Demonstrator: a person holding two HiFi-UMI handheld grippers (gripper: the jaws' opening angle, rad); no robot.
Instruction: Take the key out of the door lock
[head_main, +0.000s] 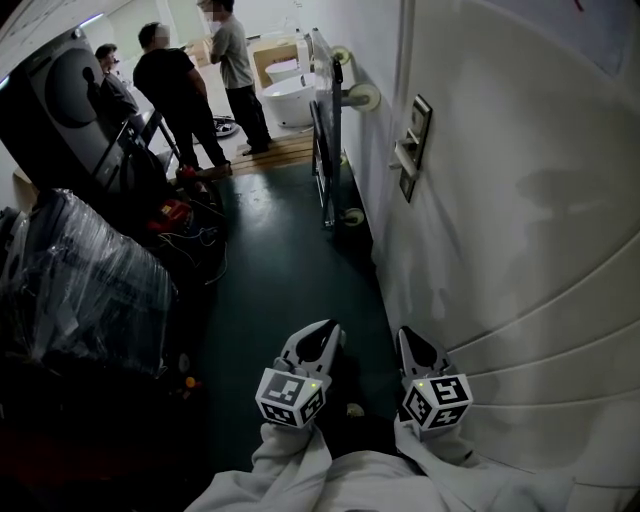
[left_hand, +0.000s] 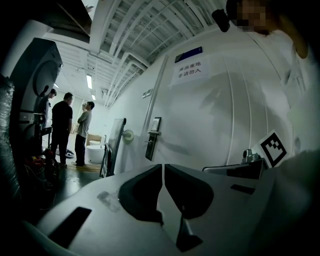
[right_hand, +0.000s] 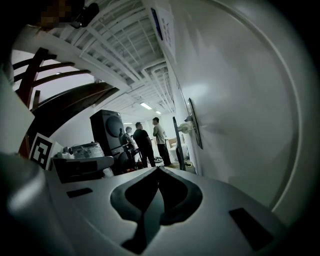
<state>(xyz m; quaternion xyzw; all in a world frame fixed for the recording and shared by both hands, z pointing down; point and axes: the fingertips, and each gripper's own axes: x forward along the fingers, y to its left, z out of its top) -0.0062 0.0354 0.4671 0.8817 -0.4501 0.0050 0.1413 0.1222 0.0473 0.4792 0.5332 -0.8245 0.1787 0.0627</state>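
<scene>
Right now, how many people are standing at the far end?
3: person in black top, centre; person in grey shirt, to the right; third person at left, beside the dark machine. Others may be hidden.

Your head camera looks steeply down; both gripper cameras face low along the door (head_main: 520, 230), sharing its lock plate (head_main: 413, 145).

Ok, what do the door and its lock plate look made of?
Door: likely painted metal or laminate, going by the smooth, pale satin skin with a soft sheen and pressed curved ribs. Lock plate: probably metal, with a dark flat face and a paler lever, but too small to be sure.
</scene>
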